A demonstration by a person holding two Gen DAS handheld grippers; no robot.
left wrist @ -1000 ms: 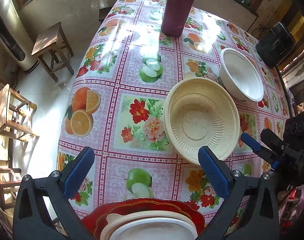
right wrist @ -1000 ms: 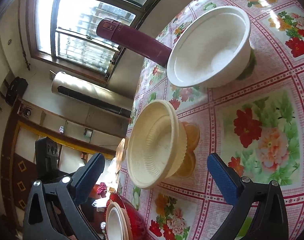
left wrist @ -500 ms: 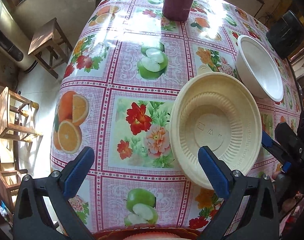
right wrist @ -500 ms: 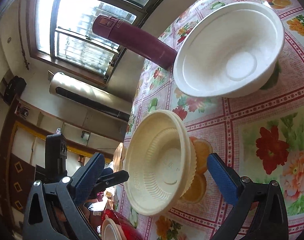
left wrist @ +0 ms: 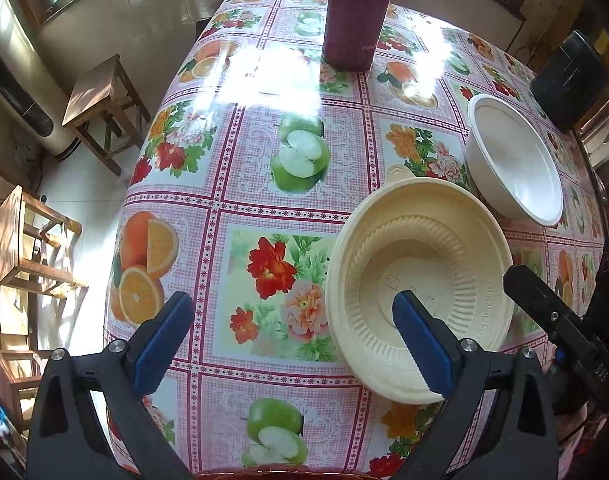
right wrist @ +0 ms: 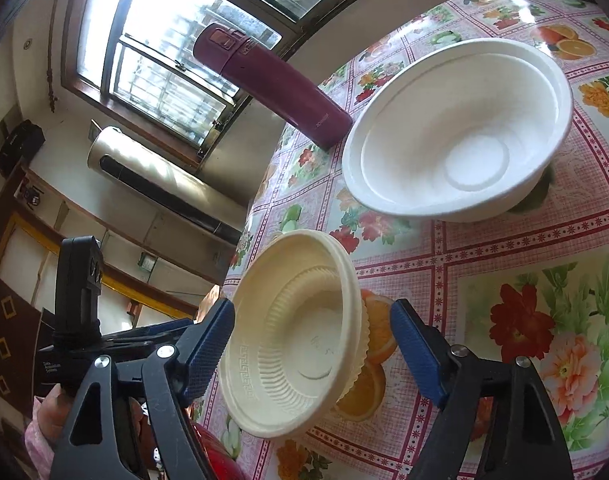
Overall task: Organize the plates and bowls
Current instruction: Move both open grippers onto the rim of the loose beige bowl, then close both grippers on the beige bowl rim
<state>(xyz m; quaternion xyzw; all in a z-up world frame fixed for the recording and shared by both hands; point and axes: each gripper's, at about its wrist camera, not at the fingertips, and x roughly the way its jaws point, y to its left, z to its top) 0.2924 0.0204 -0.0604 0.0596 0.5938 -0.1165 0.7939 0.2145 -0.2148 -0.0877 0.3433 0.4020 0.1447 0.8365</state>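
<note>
Closing-in: right gripper [right wrist: 312, 350] has its jaws around the cream bowl [right wrist: 300, 332], grab step of stacking bowls, my read.
left-gripper: left gripper [left wrist: 288, 332] jaws wide apart, just started narrowing; nothing pinched. Near rim of cream bowl [left wrist: 418, 280] sits between the jaws, right pad hanging over the bowl's inside, left pad over bare tablecloth [left wrist: 232, 184].
cream-bowl: upright near the table's near-right edge, on an orange print, empty.
right-gripper: jaws have just been closing, bowl between them; left pad at the near rim, right pad beside the outer wall. Contact unclear, gap seems visible, so not clamped yet.
white-bowl: white bowl [left wrist: 512, 160] further back toward the right edge, just beside the cream one, apart.
flask: maroon flask [left wrist: 356, 12] standing at far edge, well clear.
next-move: finish the pinch on the rim, lift straight; thin rim may flex or slip, so keep the bite deep. Likely nest with the other bowl.
</note>
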